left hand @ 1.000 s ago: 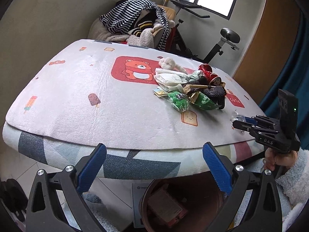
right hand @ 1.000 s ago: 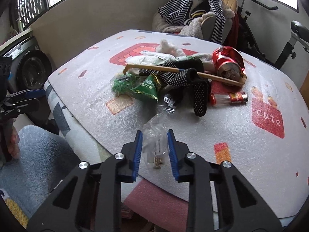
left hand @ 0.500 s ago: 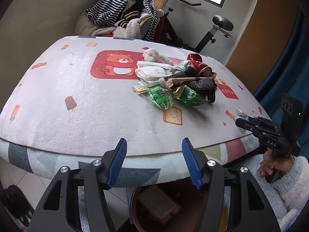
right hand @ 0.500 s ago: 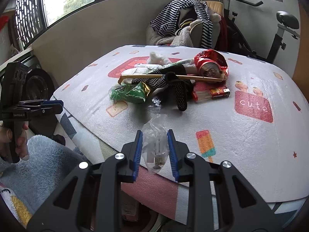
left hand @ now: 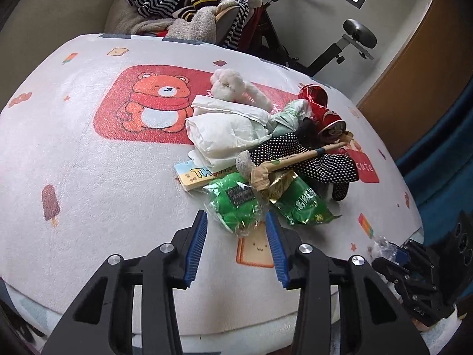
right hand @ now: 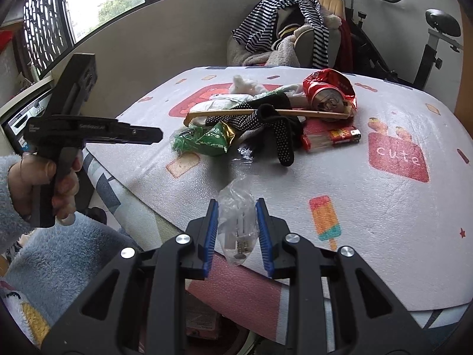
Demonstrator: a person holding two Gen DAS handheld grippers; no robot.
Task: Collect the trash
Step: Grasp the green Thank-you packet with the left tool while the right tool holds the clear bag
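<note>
A heap of trash lies on the printed table cover (left hand: 88, 153): green snack bags (left hand: 233, 204), white paper bags (left hand: 224, 127), a crushed red can (left hand: 325, 112), a dotted black sock (left hand: 298, 151) and a wooden stick (left hand: 298, 156). My left gripper (left hand: 235, 247) is open and empty, its jaws on either side of the nearest green bag. My right gripper (right hand: 236, 233) is shut on a crumpled clear plastic bag (right hand: 238, 222), held over the table's near edge. It also shows in the left wrist view (left hand: 393, 254). A red lighter (right hand: 337, 137) lies by the can (right hand: 328, 94).
A chair piled with striped clothes (left hand: 189, 3) stands behind the table, an exercise bike (left hand: 351, 38) to its right. A brown bin (right hand: 207, 322) sits on the floor under the table edge. A washing machine (right hand: 17, 121) stands at the left.
My left gripper has moved forward over the table to the green bag, its jaws narrowing. My right gripper has kept its hold on the clear bag and drawn back toward the table edge.
</note>
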